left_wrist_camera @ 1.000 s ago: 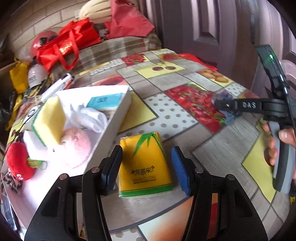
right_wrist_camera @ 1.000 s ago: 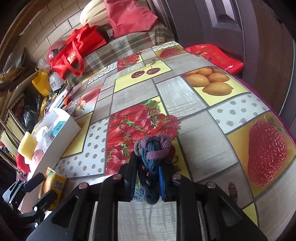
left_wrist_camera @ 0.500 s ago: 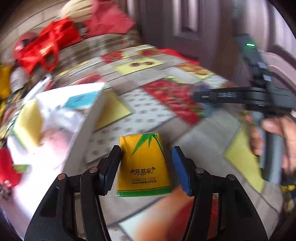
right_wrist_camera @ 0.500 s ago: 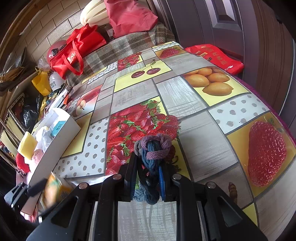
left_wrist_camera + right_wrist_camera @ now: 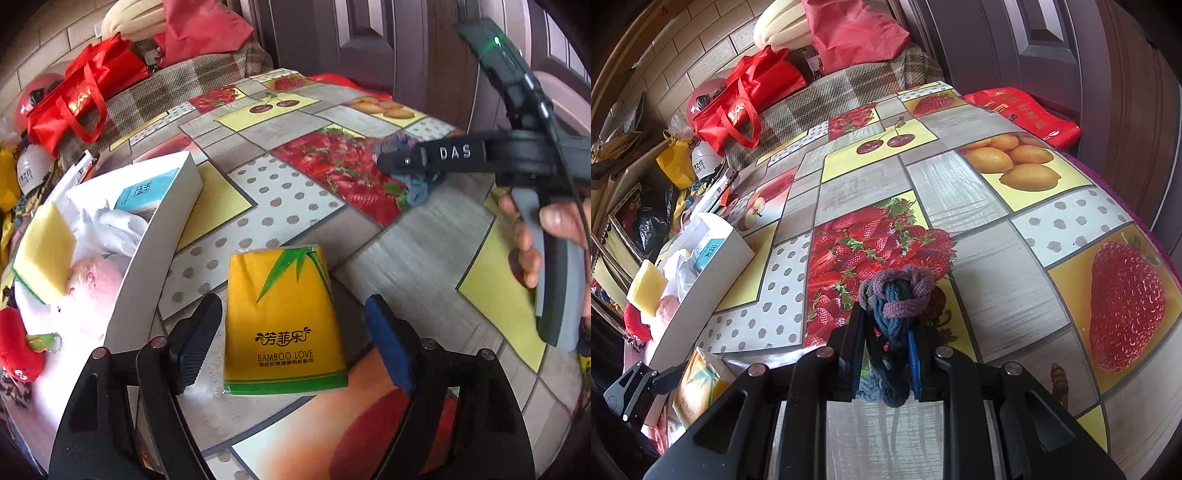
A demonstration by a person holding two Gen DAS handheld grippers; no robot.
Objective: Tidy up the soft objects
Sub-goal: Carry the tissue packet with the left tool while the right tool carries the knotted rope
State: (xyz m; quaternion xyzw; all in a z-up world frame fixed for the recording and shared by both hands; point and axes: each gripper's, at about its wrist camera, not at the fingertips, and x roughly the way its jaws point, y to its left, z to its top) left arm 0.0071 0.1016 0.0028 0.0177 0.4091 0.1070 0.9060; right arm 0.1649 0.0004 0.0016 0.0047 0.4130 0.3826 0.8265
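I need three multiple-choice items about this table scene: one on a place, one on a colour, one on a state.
1. Where does the yellow tissue pack lie?
A. in the white box
B. on the table, between the left gripper fingers
C. on the red bag

2. What colour is the sponge in the white box?
A. yellow
B. blue
C. black

3. How is the right gripper?
A. open and free
B. out of view
C. shut on the knitted bundle

Answers: 1 B, pack rests on the tablecloth, pads apart from it. 2 A, a yellow block. 3 C, pads press the yarn.
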